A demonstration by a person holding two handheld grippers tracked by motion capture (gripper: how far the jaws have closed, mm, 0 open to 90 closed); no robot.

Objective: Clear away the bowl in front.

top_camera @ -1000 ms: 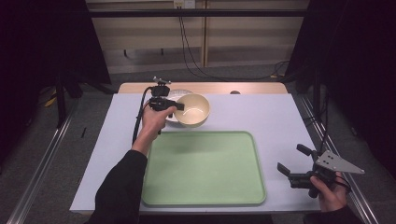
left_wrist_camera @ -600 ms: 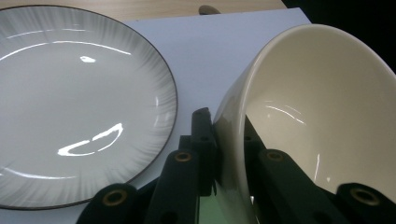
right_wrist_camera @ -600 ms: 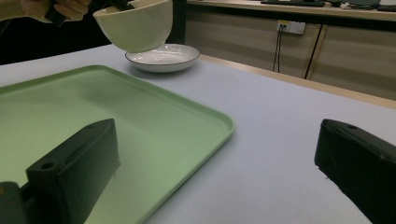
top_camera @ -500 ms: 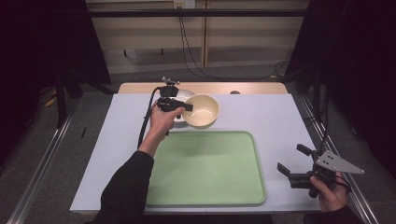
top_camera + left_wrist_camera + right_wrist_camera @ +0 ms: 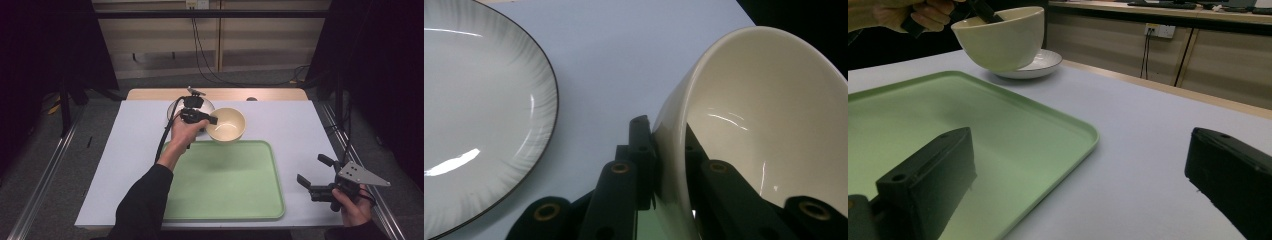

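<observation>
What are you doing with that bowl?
A person is holding a gripper in each hand at a table. The left gripper pinches the rim of a cream bowl and holds it in the air, tilted, next to a white plate and near the far edge of a green tray. The right gripper is open beside the tray, holding nothing.

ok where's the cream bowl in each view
High view: cream bowl sits centre, just beyond the green tray's far edge, its rim pinched by the left gripper.
Left gripper view: fills the right half, rim between the fingers.
Right gripper view: upper left, lifted clear of the table.
Shared landmark: the dark-rimmed plate, beside the bowl, behind it.
</observation>
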